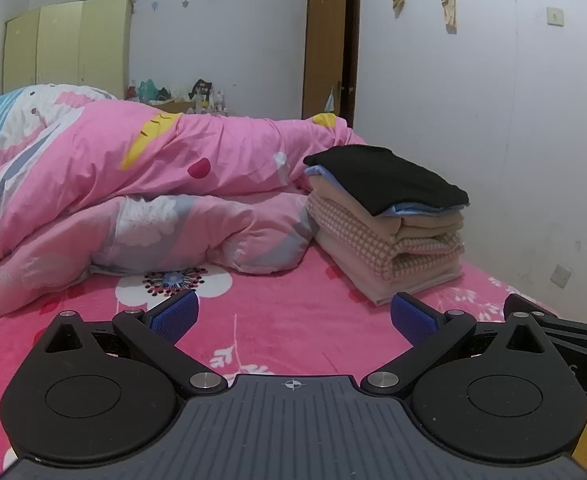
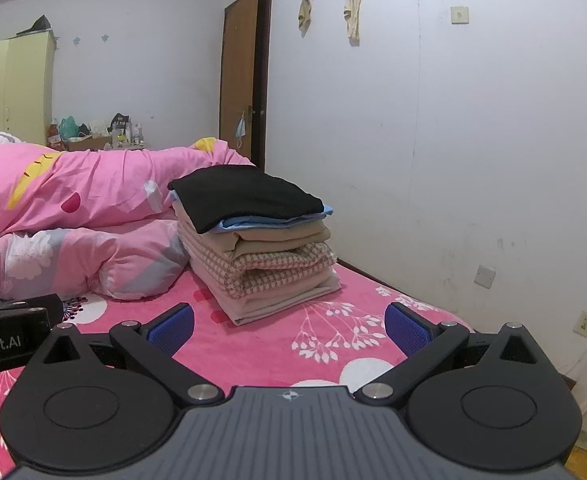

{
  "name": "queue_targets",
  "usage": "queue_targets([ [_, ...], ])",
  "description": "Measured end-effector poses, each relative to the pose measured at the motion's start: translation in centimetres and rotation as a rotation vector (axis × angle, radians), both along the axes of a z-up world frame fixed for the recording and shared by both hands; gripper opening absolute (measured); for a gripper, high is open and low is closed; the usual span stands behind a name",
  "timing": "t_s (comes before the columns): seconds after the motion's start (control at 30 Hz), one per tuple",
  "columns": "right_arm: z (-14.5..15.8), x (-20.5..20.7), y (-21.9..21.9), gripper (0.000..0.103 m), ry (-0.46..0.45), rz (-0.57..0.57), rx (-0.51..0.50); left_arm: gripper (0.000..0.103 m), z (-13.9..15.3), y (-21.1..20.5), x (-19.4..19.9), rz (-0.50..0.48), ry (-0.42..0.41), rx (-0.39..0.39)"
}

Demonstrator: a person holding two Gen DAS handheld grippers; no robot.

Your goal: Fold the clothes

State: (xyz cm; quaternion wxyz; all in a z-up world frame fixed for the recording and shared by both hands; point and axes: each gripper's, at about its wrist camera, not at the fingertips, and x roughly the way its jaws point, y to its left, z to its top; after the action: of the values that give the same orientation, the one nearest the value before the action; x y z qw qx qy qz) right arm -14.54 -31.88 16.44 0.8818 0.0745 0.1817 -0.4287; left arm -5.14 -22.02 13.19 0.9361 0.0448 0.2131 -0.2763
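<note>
Left claw (image 1: 293, 316), right claw (image 2: 289, 318) agape, seemingly level, over bedsheet (image 1: 293, 344).

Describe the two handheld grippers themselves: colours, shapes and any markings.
Both look alike. The left gripper and right gripper each have a ribbed grey body with a small crosshair mark, two round black housings with raised discs, black link arms with silver pivot pins, and fingers faced with textured blue pads. White lettering ending "Robot.AI" shows on the left gripper's side in the right wrist view.
</note>
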Motion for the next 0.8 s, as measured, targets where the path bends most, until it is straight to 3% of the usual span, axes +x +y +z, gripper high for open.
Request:
queue_targets([
  [0.8, 0.18, 0.02, 0.52, 0.103, -0.002, 0.005, 0.015, 0.103, 0.18, 0.30, 0.26, 0.013, 0.013, 0.001],
])
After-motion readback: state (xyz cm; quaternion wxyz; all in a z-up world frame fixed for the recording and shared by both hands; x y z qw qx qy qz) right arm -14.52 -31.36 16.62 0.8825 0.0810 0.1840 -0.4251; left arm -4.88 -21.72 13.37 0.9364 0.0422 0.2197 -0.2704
